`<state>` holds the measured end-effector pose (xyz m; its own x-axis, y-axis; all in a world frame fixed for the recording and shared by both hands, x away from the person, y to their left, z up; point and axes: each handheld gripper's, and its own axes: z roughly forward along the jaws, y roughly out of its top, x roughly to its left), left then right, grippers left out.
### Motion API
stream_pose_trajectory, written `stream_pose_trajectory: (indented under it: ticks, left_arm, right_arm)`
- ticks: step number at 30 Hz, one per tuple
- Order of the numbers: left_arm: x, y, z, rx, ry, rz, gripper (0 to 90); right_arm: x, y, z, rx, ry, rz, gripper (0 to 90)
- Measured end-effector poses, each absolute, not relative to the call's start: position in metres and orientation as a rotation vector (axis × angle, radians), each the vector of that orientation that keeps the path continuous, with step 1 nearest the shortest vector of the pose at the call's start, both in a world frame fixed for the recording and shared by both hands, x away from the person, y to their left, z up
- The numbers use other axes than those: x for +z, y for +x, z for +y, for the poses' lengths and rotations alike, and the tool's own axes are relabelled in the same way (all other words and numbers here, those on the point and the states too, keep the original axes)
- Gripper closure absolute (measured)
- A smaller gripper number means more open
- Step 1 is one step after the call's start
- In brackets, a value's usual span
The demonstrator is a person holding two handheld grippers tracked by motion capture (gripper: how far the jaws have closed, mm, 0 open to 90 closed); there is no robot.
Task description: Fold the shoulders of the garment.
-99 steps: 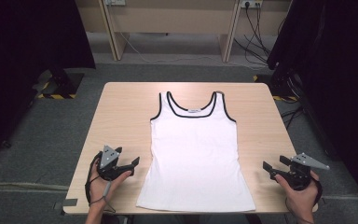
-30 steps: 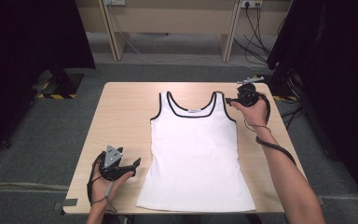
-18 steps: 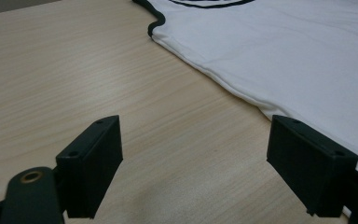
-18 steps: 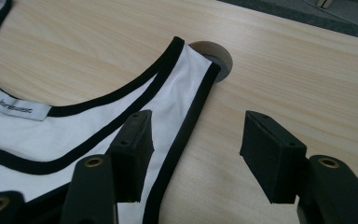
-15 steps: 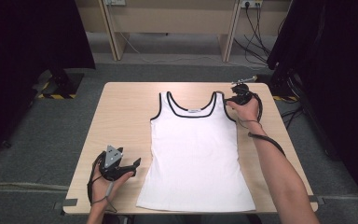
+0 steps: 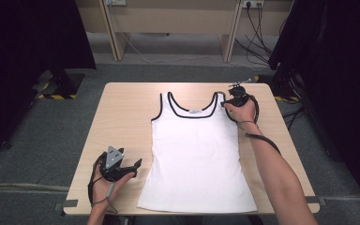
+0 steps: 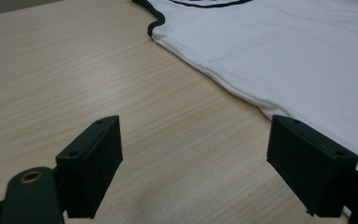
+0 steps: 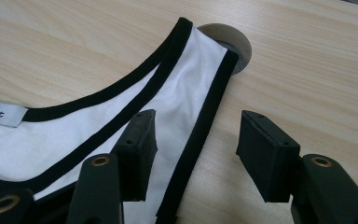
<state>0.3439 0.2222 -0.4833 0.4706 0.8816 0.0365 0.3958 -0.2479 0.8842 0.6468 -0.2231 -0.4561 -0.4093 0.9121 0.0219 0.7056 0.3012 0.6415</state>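
A white tank top [image 6: 197,154] with black trim lies flat on the wooden table [image 6: 126,117], neck toward the far edge. My right gripper [image 6: 225,104] is down at its right shoulder strap [image 8: 186,88]. Its jaws have just been closing and stand half apart. One jaw rests over the strap's white cloth and the other over bare wood, so the strap's black outer edge lies between them without being pressed. My left gripper [image 6: 135,168] rests on the table at the near left, wide open and empty [image 7: 200,172], beside the top's side hem [image 7: 242,88].
A round cable-hole cover [image 8: 240,46] sits in the tabletop under the strap's end. Beyond the table are desk legs and trailing cables [image 6: 253,28]. Black curtains [image 6: 28,42] hang on both sides. Bare wood flanks the top left and right.
My right gripper left the near right edge, travelled to the far right strap and sank onto it, its jaws narrowing. The left gripper and the top have not moved.
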Motion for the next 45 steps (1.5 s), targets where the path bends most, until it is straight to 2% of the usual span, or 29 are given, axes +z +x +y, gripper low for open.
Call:
stream_pose_trajectory:
  ticks: [9, 19, 21, 22, 23, 25, 29, 35, 45]
  left_arm:
    - [-0.483, 0.344, 0.222, 0.696, 1.840, 1.075, 17.6]
    - [-0.483, 0.344, 0.221, 0.698, 1.844, 1.077, 17.5]
    - [-0.483, 0.344, 0.221, 0.698, 1.845, 1.076, 17.5]
    - [-0.483, 0.344, 0.221, 0.698, 1.845, 1.076, 17.5]
    - [-0.483, 0.344, 0.221, 0.699, 1.847, 1.075, 17.5]
    - [-0.483, 0.344, 0.221, 0.702, 1.849, 1.072, 17.5]
    - [-0.483, 0.344, 0.221, 0.704, 1.849, 1.072, 17.4]
    - [-0.483, 0.344, 0.221, 0.703, 1.847, 1.071, 17.4]
    - [-0.483, 0.344, 0.220, 0.704, 1.858, 1.075, 17.4]
  right_arm:
    - [-0.459, 0.653, -0.213, 0.793, 1.431, 2.229, 46.8]
    - [-0.463, 0.654, -0.214, 0.828, 1.433, 2.215, 51.1]
    - [-0.463, 0.654, -0.214, 0.828, 1.433, 2.215, 53.3]
    - [-0.465, 0.651, -0.213, 0.855, 1.397, 2.220, 62.6]
    - [-0.465, 0.651, -0.213, 0.855, 1.397, 2.220, 62.6]
    - [-0.466, 0.648, -0.212, 0.883, 1.376, 2.220, 72.0]
    - [-0.467, 0.646, -0.208, 0.908, 1.381, 2.220, 83.8]
    - [-0.464, 0.648, -0.210, 0.924, 1.438, 2.228, 86.4]
    - [-0.445, 0.625, -0.207, 1.036, 1.365, 2.216, 86.3]
